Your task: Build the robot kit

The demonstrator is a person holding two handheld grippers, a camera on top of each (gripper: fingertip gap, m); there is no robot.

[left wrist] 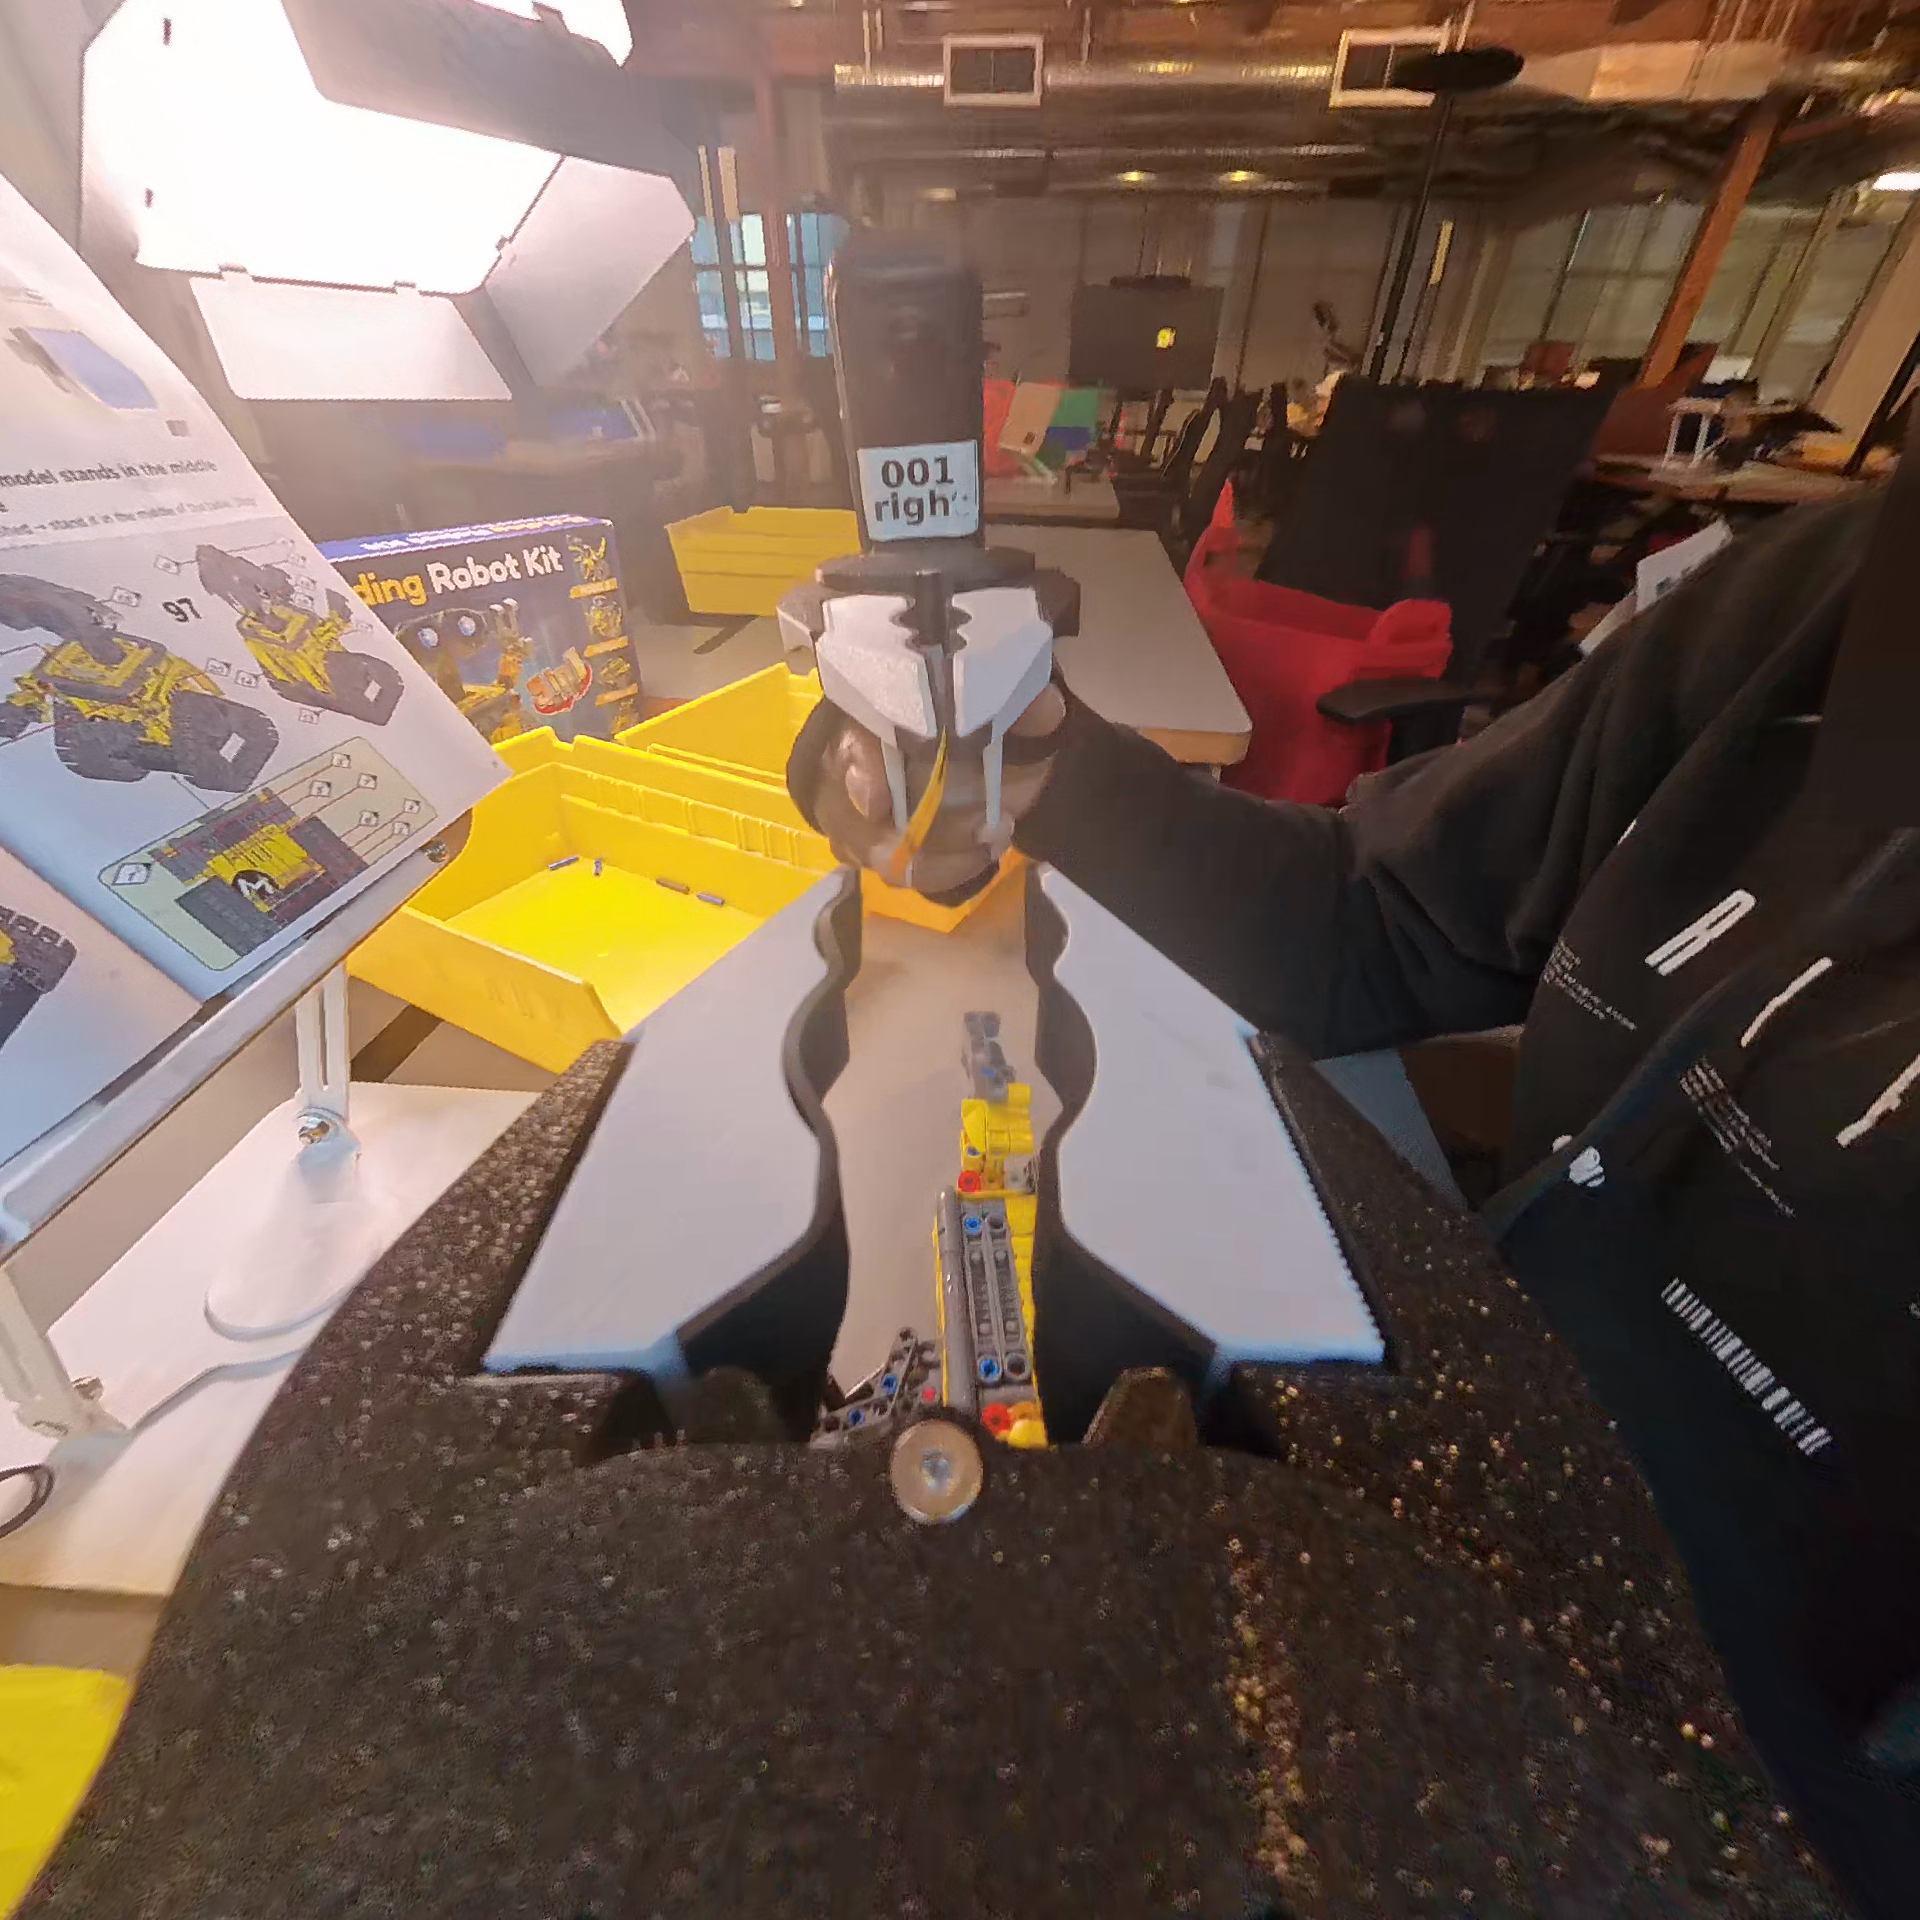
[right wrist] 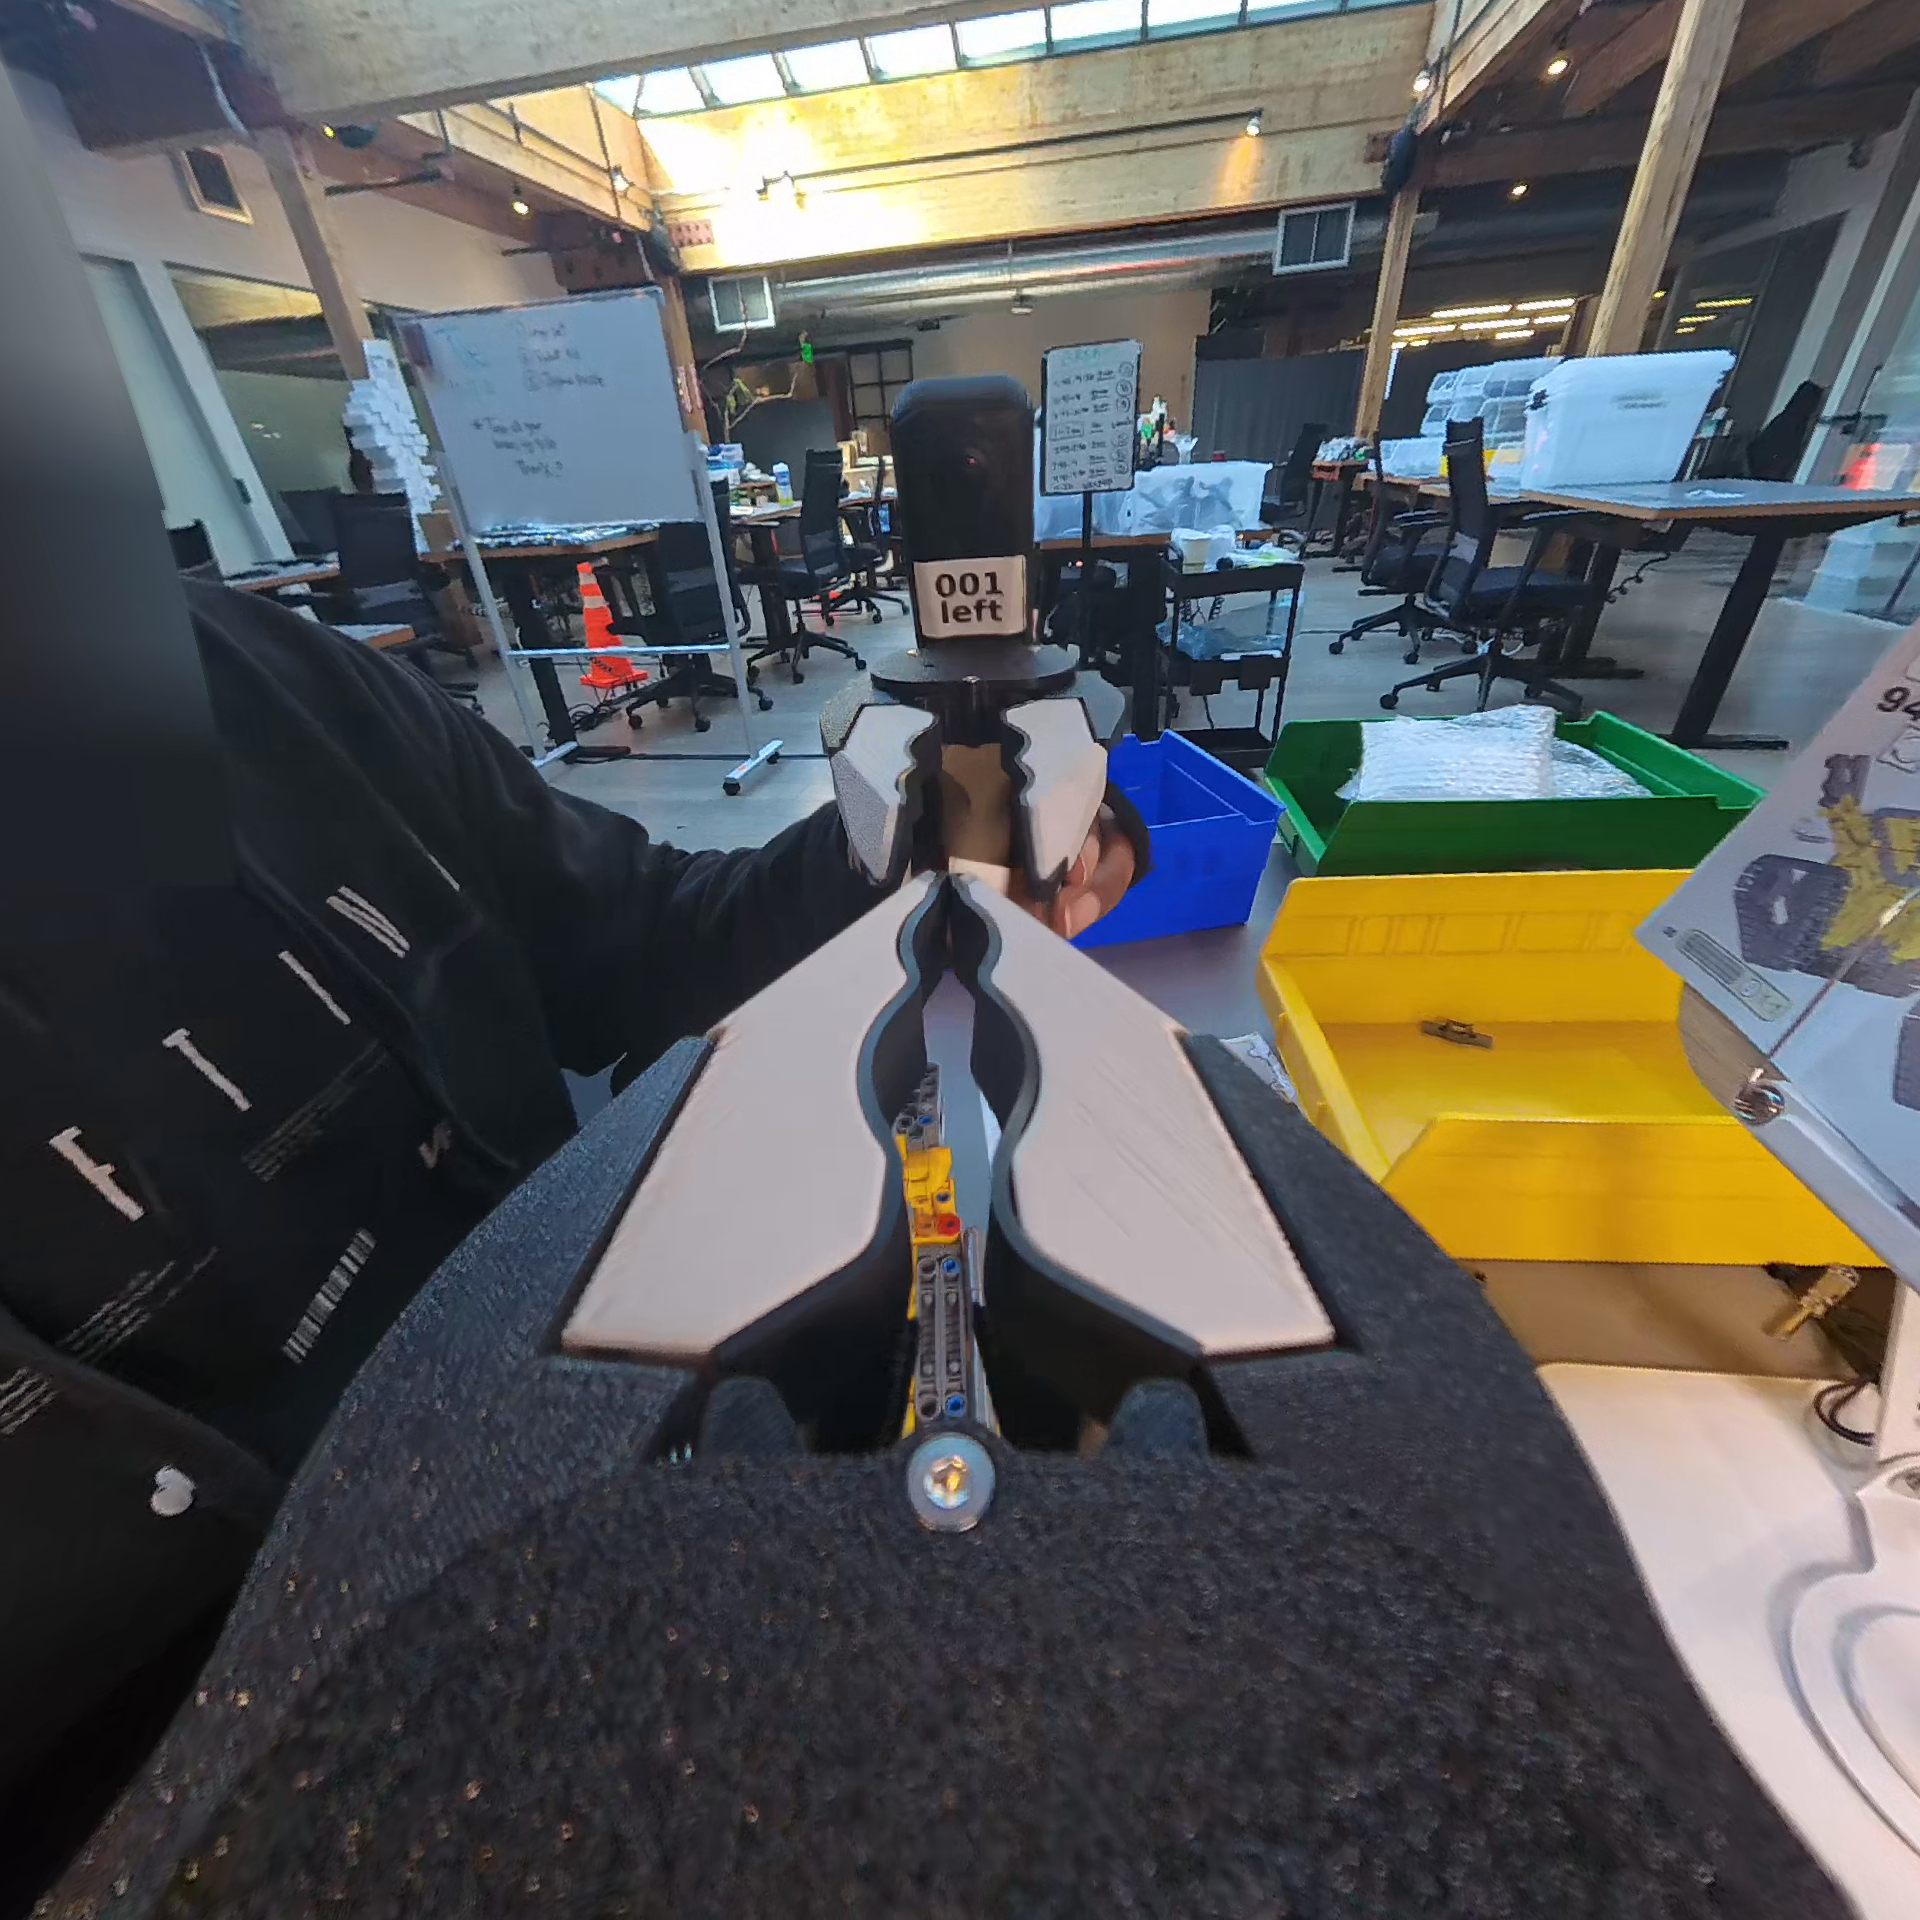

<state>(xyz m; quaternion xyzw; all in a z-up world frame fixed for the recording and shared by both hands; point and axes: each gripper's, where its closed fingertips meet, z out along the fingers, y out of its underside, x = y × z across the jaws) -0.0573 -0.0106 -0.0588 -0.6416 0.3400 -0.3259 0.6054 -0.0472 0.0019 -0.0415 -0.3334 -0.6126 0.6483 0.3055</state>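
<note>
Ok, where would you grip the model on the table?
Grip the model across its long sides at the grey midsection, from above: it lies flat, long and narrow on the table, and the open left gripper straddles it that way.

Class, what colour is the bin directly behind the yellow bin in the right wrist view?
Green bin, best seen in the right wrist view.

1. Two grippers: the left gripper [left wrist: 940, 904] with its fingers apart, and the right gripper [right wrist: 951, 902] with its tips together.
2. One yellow-and-grey brick model [left wrist: 987, 1247], low in the centre of both views.
3. Yellow bins [left wrist: 582, 935]: at least three in the left wrist view, left of centre.
4. One blue bin [right wrist: 1195, 842], right of centre.
5. One green bin [right wrist: 1507, 831], right of centre.
6. One kit box [left wrist: 499, 613], left of centre.
7. Two whiteboards [right wrist: 561, 416], upper half.
8. One orange cone [right wrist: 603, 634], left.
</note>
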